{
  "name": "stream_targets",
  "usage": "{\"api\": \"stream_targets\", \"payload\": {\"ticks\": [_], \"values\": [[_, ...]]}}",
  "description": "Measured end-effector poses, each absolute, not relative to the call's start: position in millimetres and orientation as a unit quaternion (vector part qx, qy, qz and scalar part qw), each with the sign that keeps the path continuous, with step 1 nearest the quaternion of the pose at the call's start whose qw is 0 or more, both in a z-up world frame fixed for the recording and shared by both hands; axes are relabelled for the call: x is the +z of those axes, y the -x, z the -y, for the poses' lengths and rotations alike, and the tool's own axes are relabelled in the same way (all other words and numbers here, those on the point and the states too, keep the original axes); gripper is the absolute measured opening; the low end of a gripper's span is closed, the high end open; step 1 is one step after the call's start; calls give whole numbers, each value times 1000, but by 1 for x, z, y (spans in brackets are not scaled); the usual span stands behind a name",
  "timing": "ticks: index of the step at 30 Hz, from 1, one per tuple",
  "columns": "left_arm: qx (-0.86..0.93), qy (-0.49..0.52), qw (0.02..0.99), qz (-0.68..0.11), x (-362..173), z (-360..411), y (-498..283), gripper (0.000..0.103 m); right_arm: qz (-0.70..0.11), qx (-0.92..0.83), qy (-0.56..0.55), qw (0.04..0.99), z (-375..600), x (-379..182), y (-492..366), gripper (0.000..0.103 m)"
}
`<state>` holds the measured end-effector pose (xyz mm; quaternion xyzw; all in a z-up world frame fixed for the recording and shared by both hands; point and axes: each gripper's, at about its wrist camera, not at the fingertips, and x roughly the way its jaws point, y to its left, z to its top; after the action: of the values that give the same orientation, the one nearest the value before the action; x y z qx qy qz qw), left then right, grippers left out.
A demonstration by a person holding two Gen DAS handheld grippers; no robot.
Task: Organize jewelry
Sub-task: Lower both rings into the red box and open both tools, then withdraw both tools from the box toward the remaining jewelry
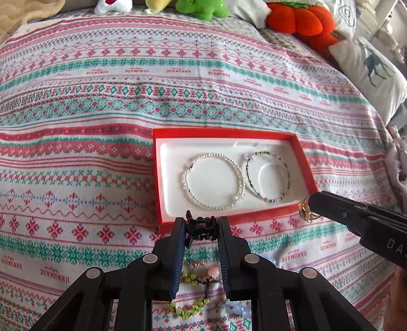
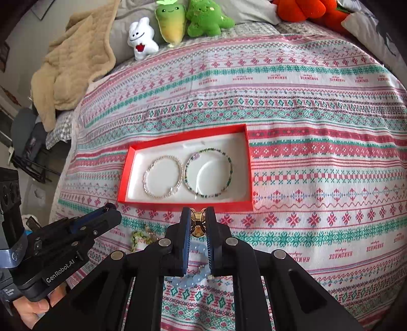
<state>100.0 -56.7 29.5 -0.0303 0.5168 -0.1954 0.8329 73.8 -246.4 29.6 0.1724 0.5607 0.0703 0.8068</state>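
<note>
Left wrist view: the left gripper [image 1: 201,228] is clamped on a small black hair claw clip [image 1: 201,229], held between its fingertips just in front of the near edge of a red jewelry box [image 1: 157,178]. The box lies on a patterned bedspread [image 1: 76,152] and has a white molded insert. Inside it a white pearl bracelet [image 1: 213,182] lies on the left and a green beaded bracelet [image 1: 267,175] with a small lilac flower lies on the right, the two just beside each other. Below the fingers, on the bedspread, lies a yellow-green beaded bracelet [image 1: 189,277] beside a pink bead piece [image 1: 213,272]. At the right edge the right gripper [image 1: 309,206] comes in, closed on a gold ring [image 1: 306,210], near the box's right front corner.

Right wrist view: the right gripper [image 2: 198,221] pinches the gold ring [image 2: 198,224] between its tips, just short of the box's [image 2: 188,205] near wall. A pale blue bead bracelet [image 2: 193,277] lies on the bedspread under the fingers. The left gripper [image 2: 109,207] enters from the lower left, held by a hand [image 2: 33,310]; the clip is barely visible at its tip. The yellow-green bracelet [image 2: 138,238] lies between the two tools. Plush toys [image 2: 178,23] and a tan blanket [image 2: 71,63] sit at the far end of the bed.
</note>
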Motion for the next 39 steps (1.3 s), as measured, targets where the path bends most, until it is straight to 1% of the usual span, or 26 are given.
{"api": "stream_targets", "payload": {"ticks": [7, 26, 28, 29, 30, 31, 33, 34, 37, 39], "values": [[-192, 43, 839, -508, 15, 68, -122, 19, -543, 81, -197, 812, 253, 18, -91, 12], [-186, 41, 836, -515, -1, 89, -140, 20, -555, 73, -192, 806, 255, -4, -106, 13], [-187, 41, 836, -515, -1, 89, -140, 24, -554, 75, -200, 805, 258, -3, -106, 13], [-187, 41, 836, -515, 0, 90, -140, 29, -552, 76, -204, 805, 260, -2, -106, 14], [-187, 40, 836, -514, 1, 89, -139, 35, -550, 77, -207, 805, 261, 0, -105, 16], [-188, 40, 837, -513, 3, 87, -138, 37, -548, 77, -210, 806, 262, 2, -105, 19], [-189, 37, 838, -510, 6, 86, -135, 42, -543, 79, -215, 808, 265, 7, -102, 31], [-189, 36, 839, -510, 7, 85, -134, 43, -541, 80, -216, 809, 266, 10, -101, 33], [-188, 31, 838, -511, 12, 83, -128, 49, -542, 80, -217, 808, 268, 17, -96, 34], [-186, 30, 839, -511, 16, 80, -123, 58, -542, 83, -215, 808, 269, 21, -92, 34]]}}
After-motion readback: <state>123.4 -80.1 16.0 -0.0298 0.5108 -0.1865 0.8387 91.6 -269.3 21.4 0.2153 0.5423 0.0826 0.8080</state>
